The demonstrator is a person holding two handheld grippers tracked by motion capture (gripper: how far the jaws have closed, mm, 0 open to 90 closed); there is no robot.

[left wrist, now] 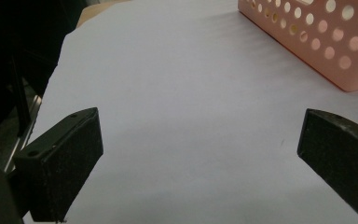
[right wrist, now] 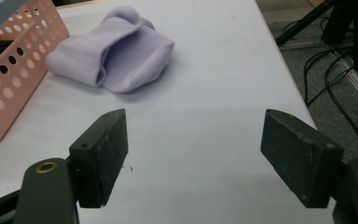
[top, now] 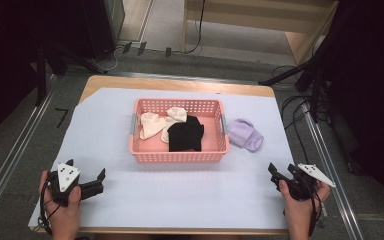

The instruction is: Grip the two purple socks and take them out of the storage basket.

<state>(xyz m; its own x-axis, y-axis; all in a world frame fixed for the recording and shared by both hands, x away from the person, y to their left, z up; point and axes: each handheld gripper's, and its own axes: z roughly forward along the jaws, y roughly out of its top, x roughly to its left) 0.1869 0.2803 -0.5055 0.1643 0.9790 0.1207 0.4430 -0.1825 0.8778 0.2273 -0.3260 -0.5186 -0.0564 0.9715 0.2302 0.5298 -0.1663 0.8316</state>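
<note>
The lilac sock (right wrist: 114,58), right of the basket (top: 179,156), looks soft and light; pinch its bunched fold; both hand-held grippers, left (top: 86,175) and right (top: 282,171), gape wide, empty.

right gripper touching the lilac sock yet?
Apart. Right gripper view: the right gripper stands open, with bare sheet between its jaws and the lilac sock.

Pink basket (right wrist: 9,70) cut off left
</note>
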